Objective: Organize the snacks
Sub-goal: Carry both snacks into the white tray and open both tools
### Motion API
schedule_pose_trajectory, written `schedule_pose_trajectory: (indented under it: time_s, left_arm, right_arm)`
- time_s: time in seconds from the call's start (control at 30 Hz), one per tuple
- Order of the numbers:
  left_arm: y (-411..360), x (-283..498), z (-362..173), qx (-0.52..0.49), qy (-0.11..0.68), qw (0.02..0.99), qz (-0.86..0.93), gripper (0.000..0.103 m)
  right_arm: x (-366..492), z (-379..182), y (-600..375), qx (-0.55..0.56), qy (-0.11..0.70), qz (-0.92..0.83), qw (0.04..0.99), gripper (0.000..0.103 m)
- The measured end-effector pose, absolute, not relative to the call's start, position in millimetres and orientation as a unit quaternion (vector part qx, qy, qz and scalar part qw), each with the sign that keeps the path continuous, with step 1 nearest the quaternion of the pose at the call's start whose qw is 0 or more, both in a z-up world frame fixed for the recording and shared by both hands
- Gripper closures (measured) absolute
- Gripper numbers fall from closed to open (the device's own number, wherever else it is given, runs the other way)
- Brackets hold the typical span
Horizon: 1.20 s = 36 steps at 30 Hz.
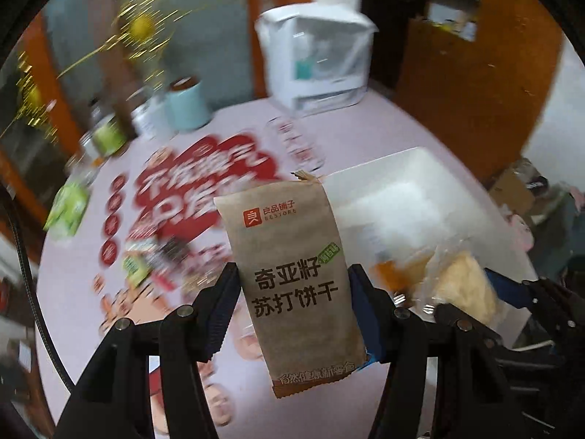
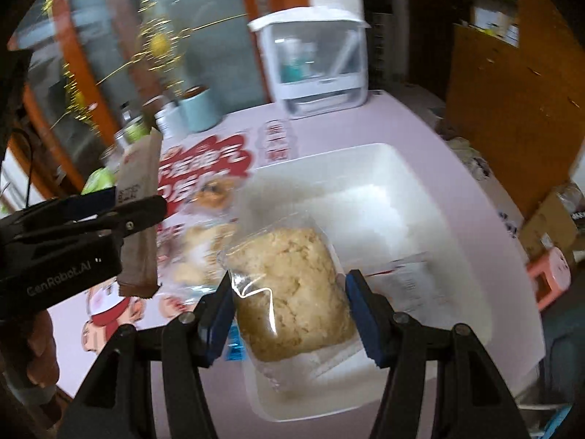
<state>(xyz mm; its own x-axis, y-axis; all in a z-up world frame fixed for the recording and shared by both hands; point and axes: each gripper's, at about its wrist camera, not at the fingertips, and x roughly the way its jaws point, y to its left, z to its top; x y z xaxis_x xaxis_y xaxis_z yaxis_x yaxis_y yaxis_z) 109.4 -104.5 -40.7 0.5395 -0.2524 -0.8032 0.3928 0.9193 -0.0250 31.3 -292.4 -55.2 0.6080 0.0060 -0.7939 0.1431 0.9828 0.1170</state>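
Two snacks are in the air at once, one per gripper. The left gripper (image 1: 294, 305) is clamped on a brown cracker packet (image 1: 292, 278), its blue pads pressing the packet's two long edges at mid-height so the printed face stands upright and square to the camera at lower centre of the left view. The right gripper (image 2: 289, 309) is closed the same way on a clear-wrapped cake (image 2: 292, 289), pinched across its width at lower centre of the right view. Gripping by the edges probably keeps the soft contents from being crushed and lets each pack hang flat. Both packs are clear of the pink table (image 1: 234, 395). The white bin (image 2: 384, 197) sits at centre right in both views, and the cake hangs over its near left corner; a printed flat item (image 2: 402, 278) already lies inside at the right. The packet is held just left of the bin, over the printed tablecloth, seemingly waiting its turn. In the right view the left gripper (image 2: 142, 216) with its packet (image 2: 140, 219) shows at middle left. Blurred green snacks (image 1: 67, 212) lie at the left edge of the table, likely still to be sorted.
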Motion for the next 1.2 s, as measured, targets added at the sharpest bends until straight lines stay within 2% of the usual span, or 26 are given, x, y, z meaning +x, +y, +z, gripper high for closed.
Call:
schedule_pose_trajectory:
  time_s: [0.27, 0.37, 0.4, 0.43, 0.47, 0.57, 0.97, 1.2]
  left_arm:
    - [-205, 128, -42, 0.106, 0.440, 0.867, -0.207, 0.044]
    - [-233, 138, -56, 0.117, 0.448, 0.863, -0.203, 0.044]
    - [-240, 141, -62, 0.121, 0.452, 0.861, -0.202, 0.040]
    - [-246, 144, -69, 0.124, 0.456, 0.857, -0.205, 0.036]
    - [-252, 147, -75, 0.125, 0.459, 0.855, -0.207, 0.026]
    - [-259, 152, -88, 0.129, 0.456, 0.860, -0.192, 0.021]
    - [-254, 201, -148, 0.080, 0.500, 0.852, -0.132, 0.021]
    - [-250, 209, -158, 0.052, 0.507, 0.852, -0.119, 0.021]
  right_arm:
    - [49, -69, -355, 0.092, 0.442, -0.052, 0.891, 0.041]
    - [61, -82, -369, 0.092, 0.448, -0.054, 0.888, 0.021]
    - [63, -86, -372, 0.090, 0.450, -0.056, 0.887, 0.018]
    - [65, -89, -375, 0.091, 0.452, -0.055, 0.886, 0.017]
    - [69, -95, -377, 0.095, 0.457, -0.049, 0.883, 0.017]
    - [76, -109, -383, 0.101, 0.470, -0.035, 0.876, 0.017]
    - [84, -137, -395, 0.109, 0.495, -0.006, 0.862, 0.017]
    - [84, -142, -396, 0.111, 0.503, 0.003, 0.857, 0.017]
